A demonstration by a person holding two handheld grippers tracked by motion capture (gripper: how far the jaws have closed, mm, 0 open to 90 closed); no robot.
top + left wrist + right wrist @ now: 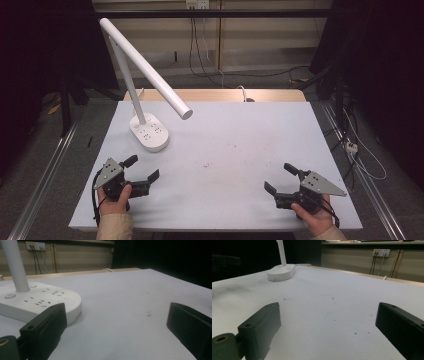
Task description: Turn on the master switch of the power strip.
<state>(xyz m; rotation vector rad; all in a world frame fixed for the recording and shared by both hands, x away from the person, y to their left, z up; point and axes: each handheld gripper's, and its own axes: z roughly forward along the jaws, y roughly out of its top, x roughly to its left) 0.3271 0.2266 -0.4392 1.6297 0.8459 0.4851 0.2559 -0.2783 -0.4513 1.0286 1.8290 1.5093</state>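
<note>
Lamp (145,85), white, stands on the counter (240,150) at about ten o'clock from its middle; the oval base (149,132) carries sockets and the tube head slants toward the centre. Left tool (141,170) rests near the front left edge, its jaws spread with nothing between them, the base just beyond at twelve o'clock. Right tool (281,177) sits at five o'clock on the counter, well apart from the lamp, jaws likewise spread and empty.
</note>
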